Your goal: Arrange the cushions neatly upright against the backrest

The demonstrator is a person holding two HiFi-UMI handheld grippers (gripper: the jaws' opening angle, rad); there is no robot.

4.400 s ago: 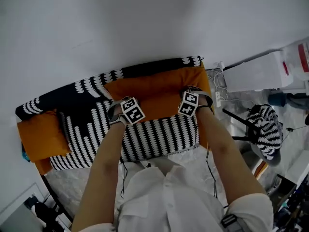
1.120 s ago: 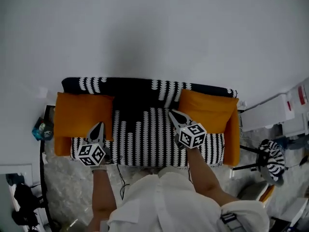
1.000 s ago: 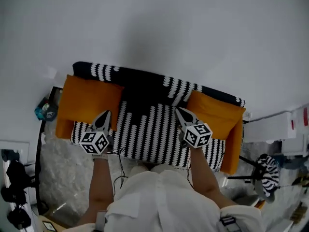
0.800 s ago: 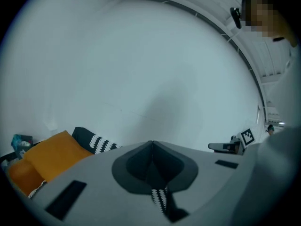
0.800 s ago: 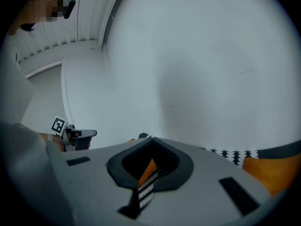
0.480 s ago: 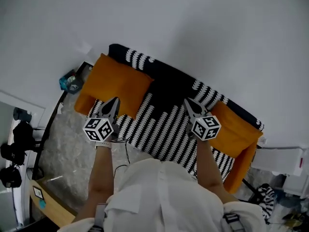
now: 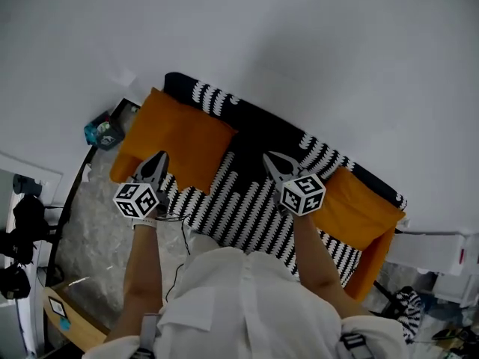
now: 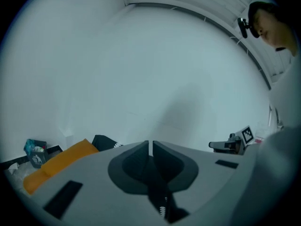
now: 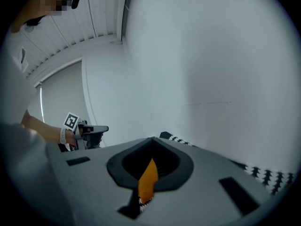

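A black-and-white patterned sofa (image 7: 247, 200) runs slantwise through the head view. One orange cushion (image 7: 176, 137) stands against the backrest at its left end, and a second orange cushion (image 7: 359, 204) stands at its right end. My left gripper (image 7: 153, 164) hovers by the lower edge of the left cushion, shut and empty. My right gripper (image 7: 272, 159) hangs over the middle of the seat, also shut with nothing in it. In the left gripper view the left gripper (image 8: 150, 142) points at the wall, with the left cushion (image 8: 61, 161) low left. The right gripper (image 9: 153, 138) faces the wall too.
A teal packet (image 7: 103, 130) lies beside the sofa's left end. A white box (image 7: 441, 249) and a striped stool (image 7: 408, 305) stand to the right. Black gear (image 7: 19, 238) and a wooden corner (image 7: 63, 316) sit at lower left on the marbled floor.
Both grippers have drifted left in the head view, still shut and empty. The view has swung, so the sofa now lies slantwise. Earlier both grippers were at the right cushion.
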